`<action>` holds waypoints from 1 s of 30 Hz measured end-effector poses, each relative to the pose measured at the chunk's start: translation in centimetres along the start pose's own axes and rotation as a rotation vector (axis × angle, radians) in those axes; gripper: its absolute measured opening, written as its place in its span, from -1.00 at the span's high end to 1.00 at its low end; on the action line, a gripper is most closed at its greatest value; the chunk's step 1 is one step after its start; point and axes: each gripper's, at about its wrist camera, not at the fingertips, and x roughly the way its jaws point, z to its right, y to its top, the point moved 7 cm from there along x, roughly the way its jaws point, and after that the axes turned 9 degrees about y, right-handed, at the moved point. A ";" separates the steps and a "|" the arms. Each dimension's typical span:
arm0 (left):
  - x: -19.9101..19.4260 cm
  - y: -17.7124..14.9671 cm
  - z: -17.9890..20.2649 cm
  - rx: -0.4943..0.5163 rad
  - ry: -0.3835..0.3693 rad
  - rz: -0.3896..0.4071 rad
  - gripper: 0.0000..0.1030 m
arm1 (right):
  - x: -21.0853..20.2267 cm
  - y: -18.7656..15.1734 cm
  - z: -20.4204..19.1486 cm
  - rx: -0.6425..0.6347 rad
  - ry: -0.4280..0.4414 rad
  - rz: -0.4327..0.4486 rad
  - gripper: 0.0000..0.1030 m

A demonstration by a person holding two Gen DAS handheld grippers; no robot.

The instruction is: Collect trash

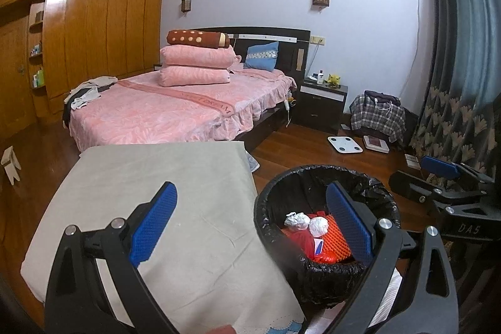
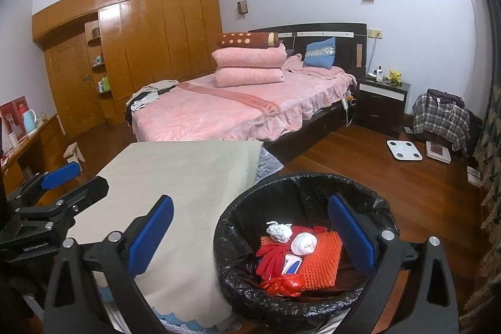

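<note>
The left hand-held gripper (image 1: 250, 224) has its two blue fingers wide apart and holds nothing. The right hand-held gripper (image 2: 250, 235) is the same, wide apart with nothing in it. Both hang in the air near the bin (image 2: 225, 240), which has a black bag in it and stands just beside the tabletop (image 2: 188, 177).

The trash is in the bin. There are two white paper balls (image 2: 280, 232), a red glove (image 2: 272, 255), an orange bumpy mat (image 2: 322, 259), a small card (image 2: 292, 265) and a crinkly red wrapper (image 2: 285, 284). The gray cloth on the tabletop looks bare, with no trash on it that I can see. So the job looks almost done, or all done.

What could go wrong now? The bin sits very close under both grippers. If one of them drops down or swings, it could bump the rim and tip the bin. Then the paper balls would roll out onto the wood floor (image 2: 375, 183). They are light and round, so they would roll far.

A finger could also catch the thin black bag and pull it off the rim or rip it.

The two grippers are near each other too. If both move to the bin at once, they could knock together.

Some trash may hide where the cameras cannot see, like under the cloth edge. That bit could get left behind.
</note>
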 end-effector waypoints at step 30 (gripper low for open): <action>0.0 0.0 -0.1 -0.004 0.001 0.004 -0.82 | 0.4 0.2 -0.7 -0.011 0.003 0.002 -0.88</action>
